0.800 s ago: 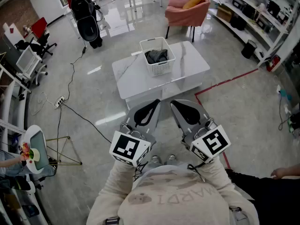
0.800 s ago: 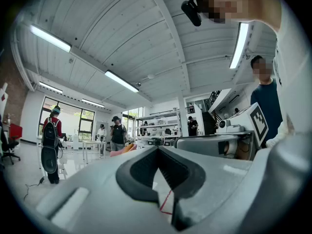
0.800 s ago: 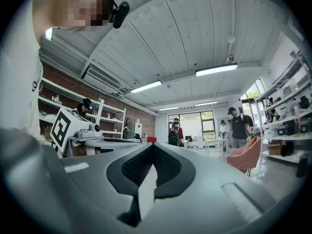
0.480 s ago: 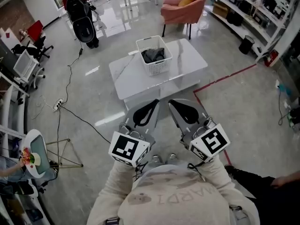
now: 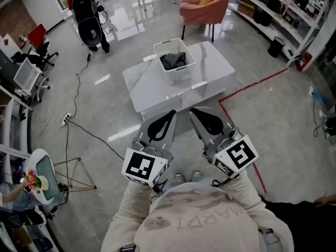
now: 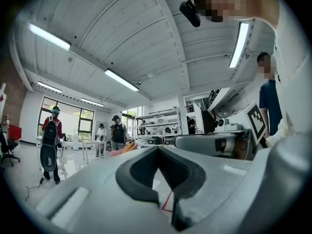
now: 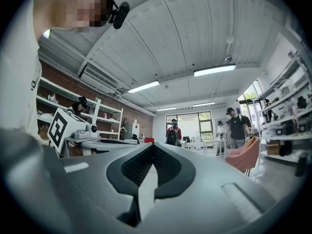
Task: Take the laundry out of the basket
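A white laundry basket (image 5: 181, 71) stands near the far edge of a white low table (image 5: 152, 88), well ahead of me. Dark grey laundry (image 5: 174, 61) lies bunched inside it. My left gripper (image 5: 170, 115) and right gripper (image 5: 195, 112) are held side by side close to my chest, over the floor and short of the table. Both point toward the basket. In the left gripper view the left gripper (image 6: 157, 149) is shut with nothing between its black pads. The right gripper (image 7: 152, 146) in its own view is likewise shut and holds nothing. Neither gripper view shows the basket.
A pink armchair (image 5: 203, 8) stands behind the table. A black stroller (image 5: 86, 24) is at the far left, and cables (image 5: 79, 121) trail across the floor. Red floor tape (image 5: 247, 92) runs on the right, with shelves (image 5: 294, 7) beyond. People (image 7: 236, 126) stand in the room.
The head view has shifted slightly, so table and basket sit a little differently in frame. Both grippers stay together and shut in front of my chest.
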Demonstrator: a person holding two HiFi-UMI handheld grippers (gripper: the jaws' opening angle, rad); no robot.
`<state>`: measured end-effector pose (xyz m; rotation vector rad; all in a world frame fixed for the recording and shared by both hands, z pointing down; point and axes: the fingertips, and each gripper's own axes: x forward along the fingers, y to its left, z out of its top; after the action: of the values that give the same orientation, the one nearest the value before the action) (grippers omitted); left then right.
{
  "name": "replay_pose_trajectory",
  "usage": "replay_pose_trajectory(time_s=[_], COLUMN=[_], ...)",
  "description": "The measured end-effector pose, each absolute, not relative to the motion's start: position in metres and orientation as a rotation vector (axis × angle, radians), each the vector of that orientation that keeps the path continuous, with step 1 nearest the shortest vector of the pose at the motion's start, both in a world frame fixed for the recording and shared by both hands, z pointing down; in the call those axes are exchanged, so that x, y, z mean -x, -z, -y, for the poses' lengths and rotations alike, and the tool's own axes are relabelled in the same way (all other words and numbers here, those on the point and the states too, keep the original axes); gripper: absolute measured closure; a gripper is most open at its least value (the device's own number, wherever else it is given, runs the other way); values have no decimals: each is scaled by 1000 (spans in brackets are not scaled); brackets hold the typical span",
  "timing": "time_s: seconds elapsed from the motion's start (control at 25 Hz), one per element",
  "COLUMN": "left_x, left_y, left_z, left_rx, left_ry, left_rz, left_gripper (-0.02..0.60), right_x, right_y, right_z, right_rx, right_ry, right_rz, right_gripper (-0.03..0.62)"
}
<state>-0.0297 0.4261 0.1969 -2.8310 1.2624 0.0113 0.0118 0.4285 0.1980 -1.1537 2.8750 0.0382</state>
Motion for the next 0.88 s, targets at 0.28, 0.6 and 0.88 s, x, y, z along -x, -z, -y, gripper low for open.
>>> replay_pose_trajectory(time_s=[0.28,0.6,0.88], left_x=[57,31,9], left_y=[-207,-215,-212], left_z=[-409,-357,-269], left_rx=[2825,2849,2836], left_ry=[-52,-23,-10], left_rz=[-1272,-1222,-1244], left_gripper=[575,575,575], right_x=[-1,-22,-41], right_y=[-208,-207,-206], right_z=[-419,-367,-279], right_rx=[1251,1233,1185], right_ry=[-122,-103,-90], right_rz=[-2882,-2850,-2857], right_gripper=[566,566,562])
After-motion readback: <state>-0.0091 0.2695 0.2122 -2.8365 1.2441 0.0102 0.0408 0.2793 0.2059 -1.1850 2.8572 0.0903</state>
